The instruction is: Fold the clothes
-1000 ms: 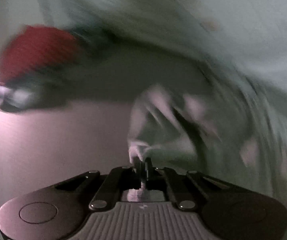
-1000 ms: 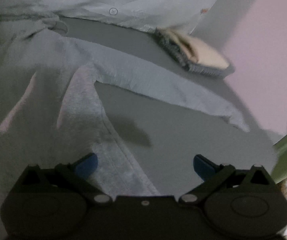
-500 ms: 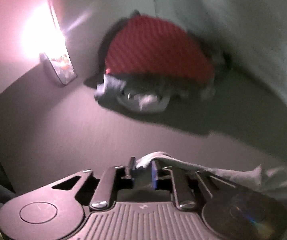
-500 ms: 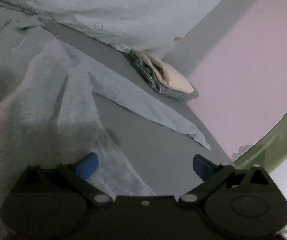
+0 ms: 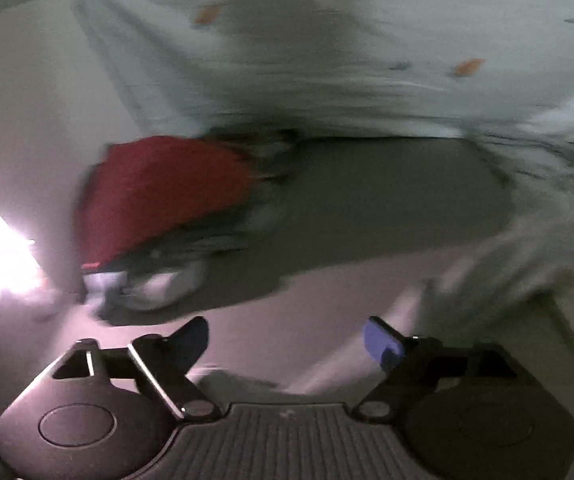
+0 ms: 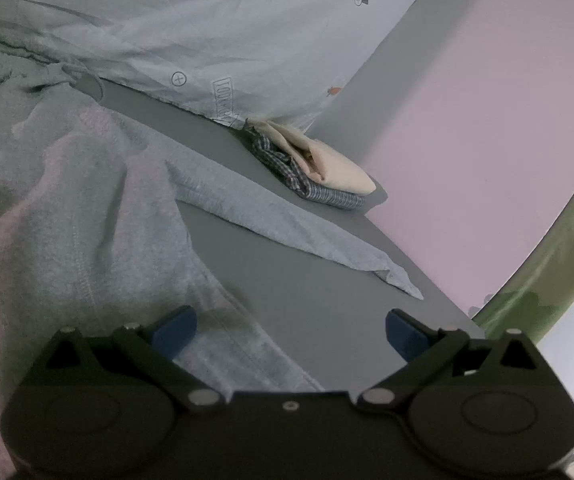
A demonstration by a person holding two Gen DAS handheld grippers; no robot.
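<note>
Grey garment (image 6: 87, 216) lies spread on bed (image 6: 307, 292), sleeve stretched out toward far right. Left gripper (image 5: 293, 340) and right gripper (image 6: 291, 330): fingers spread, holding nothing. Folded piles sit far off. Mid-fold likely; next move calls for gripping sleeve or hem.
</note>
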